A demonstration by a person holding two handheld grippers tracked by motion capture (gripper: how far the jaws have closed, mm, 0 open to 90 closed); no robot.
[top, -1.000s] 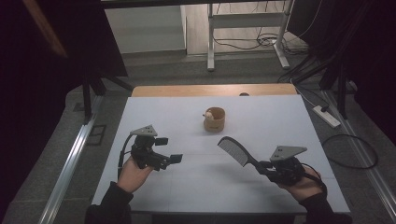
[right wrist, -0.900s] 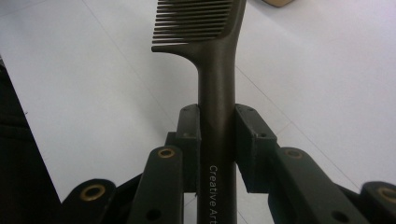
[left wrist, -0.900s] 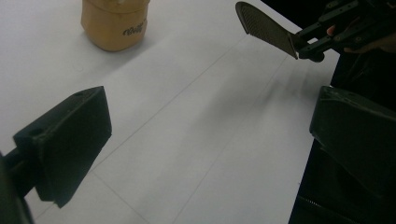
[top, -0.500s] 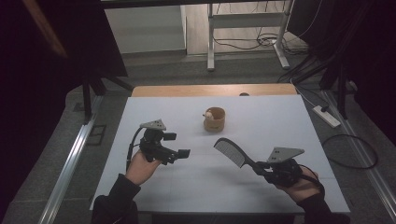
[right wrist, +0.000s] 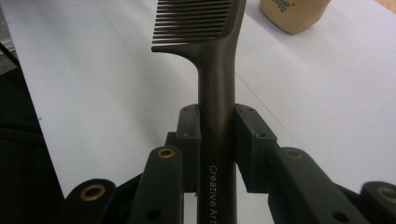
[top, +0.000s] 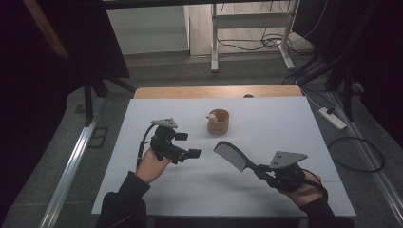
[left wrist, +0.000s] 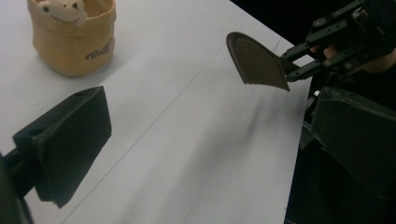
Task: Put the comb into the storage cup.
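The right tool [top: 262, 169] clamps the handle of a dark comb [top: 230, 155], its jaws pressed against both sides of the shaft in the right gripper view, and holds the toothed head up above the white counter [top: 285, 128], pointing toward the middle. The left tool [top: 190, 147] hovers over the counter's left half with its jaws wide apart and nothing between them. Beyond both, near the counter's far edge, stands a small tan pouch [top: 218, 121] with a pale toy peeking out.
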